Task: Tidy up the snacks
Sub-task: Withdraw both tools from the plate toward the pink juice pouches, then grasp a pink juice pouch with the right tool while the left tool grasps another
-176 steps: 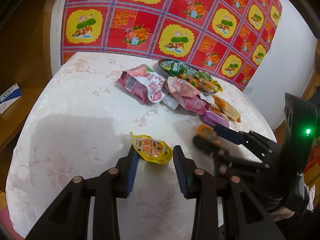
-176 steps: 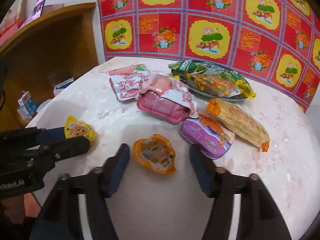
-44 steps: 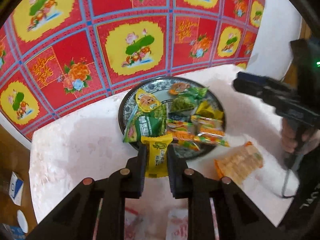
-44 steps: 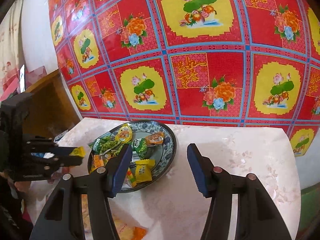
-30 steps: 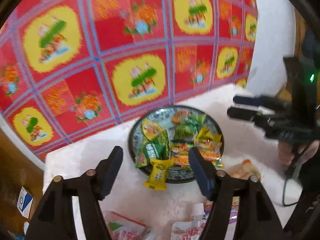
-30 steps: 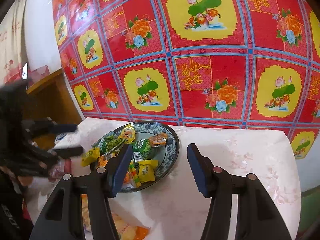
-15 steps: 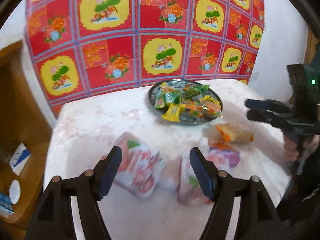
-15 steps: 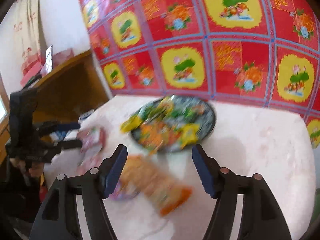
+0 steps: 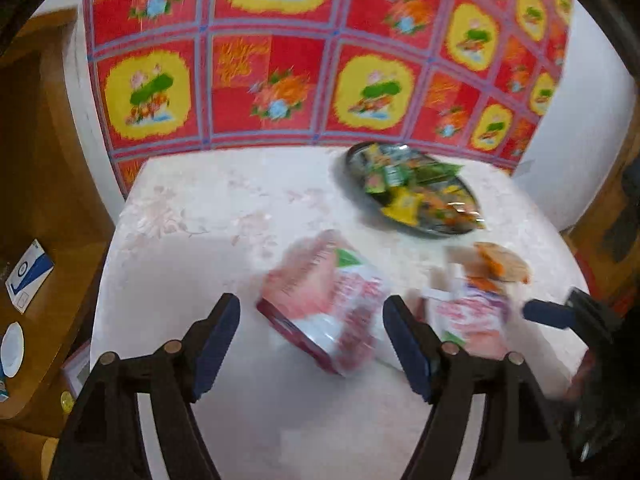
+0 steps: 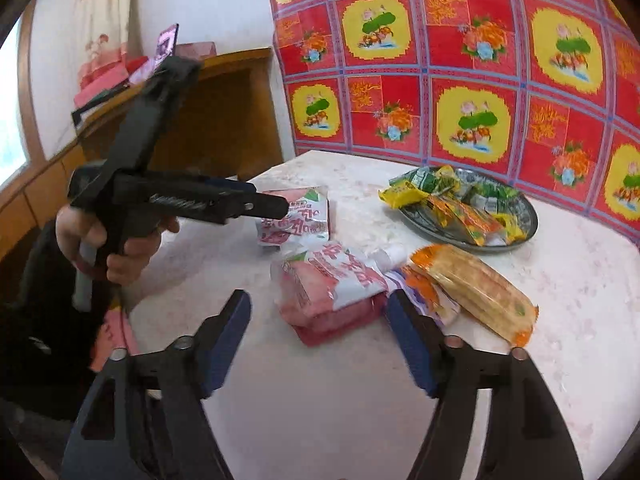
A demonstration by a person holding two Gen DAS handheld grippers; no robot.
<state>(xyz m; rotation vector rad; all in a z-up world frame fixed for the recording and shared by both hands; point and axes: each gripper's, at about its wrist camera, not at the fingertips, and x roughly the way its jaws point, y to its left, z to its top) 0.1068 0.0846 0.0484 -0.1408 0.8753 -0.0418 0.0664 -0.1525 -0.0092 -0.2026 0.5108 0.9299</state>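
Snacks fill the plate [image 10: 528,216] at the table's far side, larger packets lie loose nearer than it; both grippers, left [image 9: 312,340] and right [image 10: 318,340], are opening and empty, so the next move calls for closing on the pink pouch [image 10: 328,292]

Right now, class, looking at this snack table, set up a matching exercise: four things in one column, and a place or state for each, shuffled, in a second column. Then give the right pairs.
Things
1. plate
2. long orange cracker pack
3. pink pouch
4. right hand-held gripper

Places or states
A. lies on the cloth between the plate and the near edge
B. jaws opening, nothing held
C. heaped with small wrapped snacks, by the patterned wall
D. lies on the cloth ahead of the open jaws

Pairs: 1-C, 2-A, 3-D, 4-B
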